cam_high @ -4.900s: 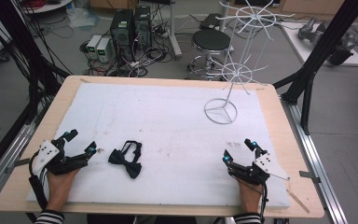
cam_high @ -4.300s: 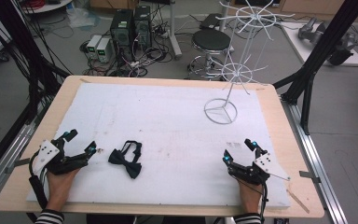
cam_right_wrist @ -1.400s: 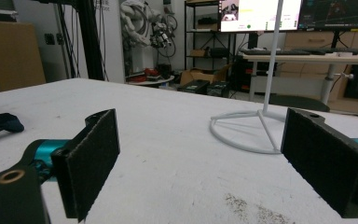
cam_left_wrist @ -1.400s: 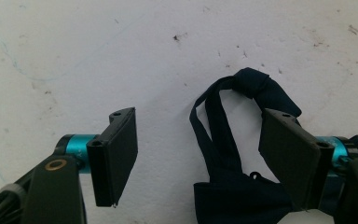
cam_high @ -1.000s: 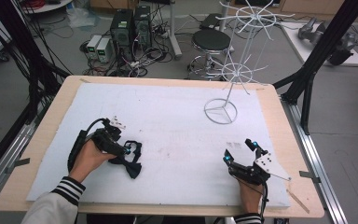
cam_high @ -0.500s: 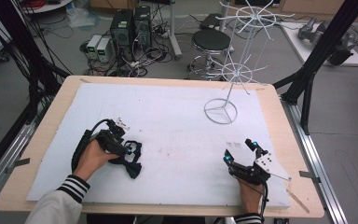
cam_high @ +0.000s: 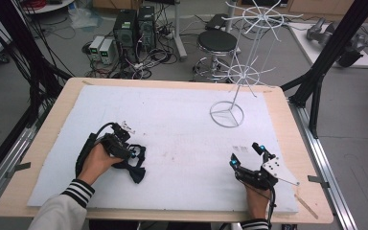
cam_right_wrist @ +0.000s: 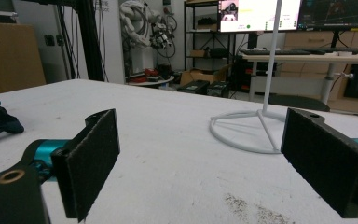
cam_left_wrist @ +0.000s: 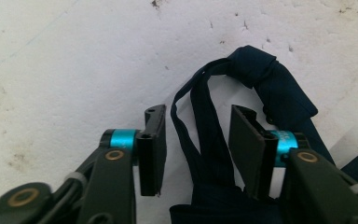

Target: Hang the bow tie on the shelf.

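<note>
On the white-covered surface [cam_high: 182, 115], a dark navy bow tie [cam_high: 133, 165] lay near the front-left corner, its knot and looped strap spread flat on the white sheet. The left gripper [cam_high: 133, 152] was down over it, the person's left hand [cam_high: 96, 163] in a striped cuff reaching in from the front edge. In the left gripper view the fingers [cam_left_wrist: 153, 149] stood narrowly apart — not closed — with the strap of the bow tie [cam_left_wrist: 209, 140] running up between them, the cloth close to the inner pads but not visibly pinched. The knot lay just beyond the fingertips. The right gripper [cam_high: 247, 154] rested near the front-right corner, well apart from the tie, held by the right hand [cam_high: 258, 201]. Its fingers [cam_right_wrist: 93, 158] were spread wide with nothing between them — bare white sheet showed in the gap. Beyond them, toward the far-right part of the surface, stood a white wire stand [cam_high: 235, 86] on a ring base [cam_right_wrist: 244, 128], its thin pole rising to spoked tiers.
</note>
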